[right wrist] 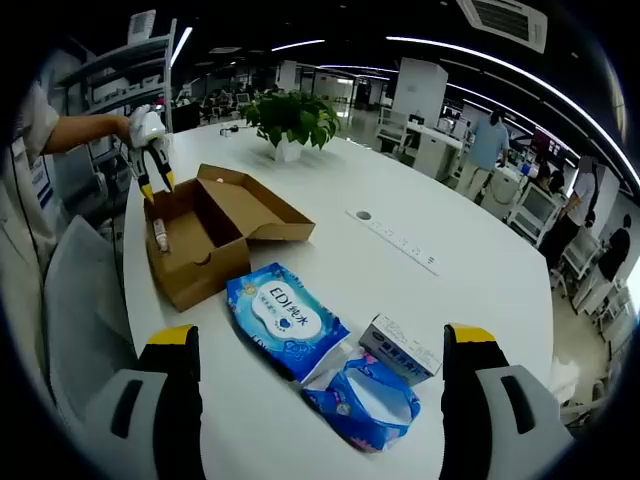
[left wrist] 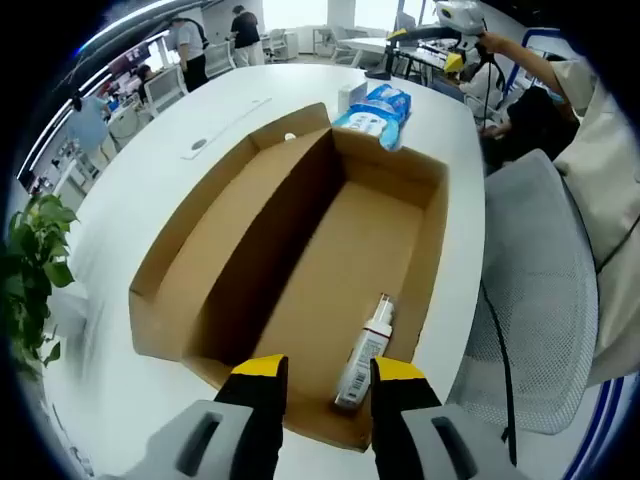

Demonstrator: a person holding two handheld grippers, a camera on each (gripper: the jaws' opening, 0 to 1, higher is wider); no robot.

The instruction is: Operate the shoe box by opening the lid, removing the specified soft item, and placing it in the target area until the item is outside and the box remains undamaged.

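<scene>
An open brown shoe box [left wrist: 330, 260] lies on the white table, its lid [left wrist: 215, 230] folded out flat to one side. A small white spray bottle [left wrist: 364, 356] lies on the box floor at the near end. My left gripper [left wrist: 328, 385] hovers open just above that end, the bottle showing in the gap between its yellow tips. A blue wet-wipes pack [left wrist: 376, 114] rests on the table beyond the far end. In the right gripper view the wipes pack [right wrist: 287, 318] lies beside the box [right wrist: 200, 245], under my wide-open right gripper [right wrist: 322, 345]. The left gripper [right wrist: 157, 182] hangs over the box.
A second, opened blue pack [right wrist: 365, 398] and a small white carton [right wrist: 400, 350] lie near the wipes. A grey mesh chair [left wrist: 540, 300] stands against the table edge beside the box. A potted plant [right wrist: 293, 120] sits further along the table. People stand in the background.
</scene>
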